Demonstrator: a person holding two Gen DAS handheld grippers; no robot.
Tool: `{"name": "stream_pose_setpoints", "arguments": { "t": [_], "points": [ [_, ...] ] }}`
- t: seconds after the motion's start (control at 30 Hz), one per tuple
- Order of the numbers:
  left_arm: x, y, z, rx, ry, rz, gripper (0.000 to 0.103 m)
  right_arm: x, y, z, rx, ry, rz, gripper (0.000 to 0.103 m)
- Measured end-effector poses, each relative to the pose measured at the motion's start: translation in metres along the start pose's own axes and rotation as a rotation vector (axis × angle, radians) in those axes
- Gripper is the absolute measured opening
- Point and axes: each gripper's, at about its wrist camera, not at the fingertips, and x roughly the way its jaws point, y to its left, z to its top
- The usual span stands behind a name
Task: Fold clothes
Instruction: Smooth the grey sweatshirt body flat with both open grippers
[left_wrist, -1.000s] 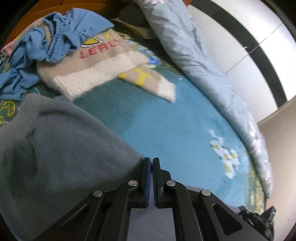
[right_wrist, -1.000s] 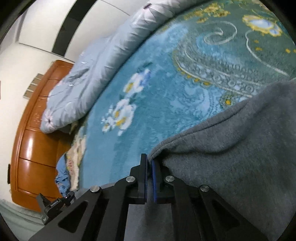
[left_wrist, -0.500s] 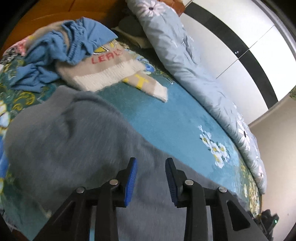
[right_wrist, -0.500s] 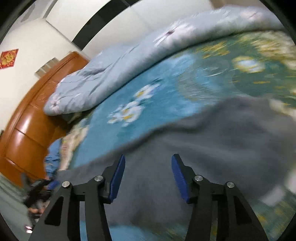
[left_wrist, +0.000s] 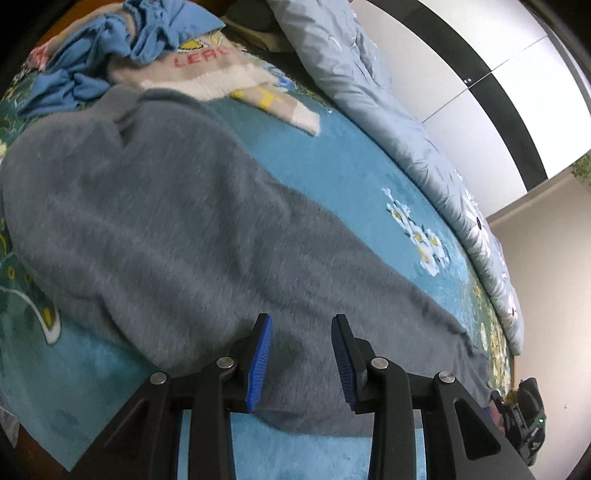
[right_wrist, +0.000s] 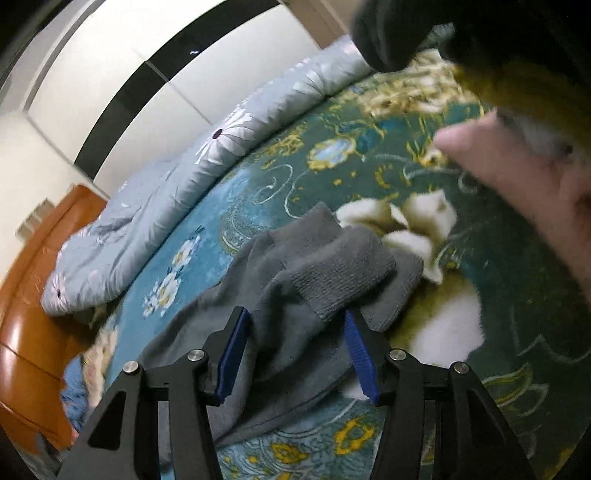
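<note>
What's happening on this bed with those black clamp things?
A person is folding laundry using two hand-held grippers. Right now both the left gripper and the right gripper are open and hold nothing, poised over a grey sweater spread on the teal floral blanket. One ribbed cuff lies doubled over near the right gripper. A beige sweater and blue garment wait in a pile, beside a pale blue quilt.

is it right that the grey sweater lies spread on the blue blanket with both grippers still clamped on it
Not quite. The grey sweater does lie spread on the blue blanket, but neither gripper is clamped: both wrist views show the left gripper and right gripper with fingers apart, pressing nothing.
</note>
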Motion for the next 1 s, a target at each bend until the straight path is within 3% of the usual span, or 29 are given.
{"name": "stream_pose_setpoints", "arguments": {
  "t": [0.27,0.33,0.37,0.5,0.6,0.73,0.87,0.93,1.0],
  "points": [
    [-0.005,-0.006,-0.001,0.036,-0.019,0.027,0.037,0.011,0.003,0.009,0.077,-0.012,0.011,0.055],
    [-0.003,-0.006,-0.003,0.046,-0.012,0.036,0.037,0.011,0.003,0.010,0.069,-0.014,-0.007,0.043],
    [-0.001,-0.006,-0.004,0.046,-0.006,0.035,0.037,0.011,0.004,0.011,0.050,-0.014,-0.028,0.023],
    [0.002,-0.005,-0.008,0.051,0.011,0.039,0.037,-0.001,0.009,0.011,-0.052,-0.050,-0.047,0.012],
    [0.001,-0.004,-0.010,0.053,0.011,0.031,0.037,-0.019,0.014,0.009,-0.143,-0.128,-0.091,0.012],
    [0.004,-0.002,-0.011,0.045,0.018,0.042,0.037,-0.001,0.005,0.000,-0.175,-0.046,-0.174,0.012],
    [0.003,-0.003,-0.014,0.061,0.020,0.050,0.037,-0.004,0.000,-0.003,-0.144,-0.047,-0.167,0.015],
    [0.002,-0.003,-0.014,0.060,0.019,0.049,0.037,-0.009,0.004,-0.005,-0.161,-0.062,-0.174,0.022],
    [0.004,-0.003,-0.014,0.052,0.022,0.051,0.037,-0.013,0.005,-0.008,-0.167,-0.070,-0.206,0.036]
  ]
}}
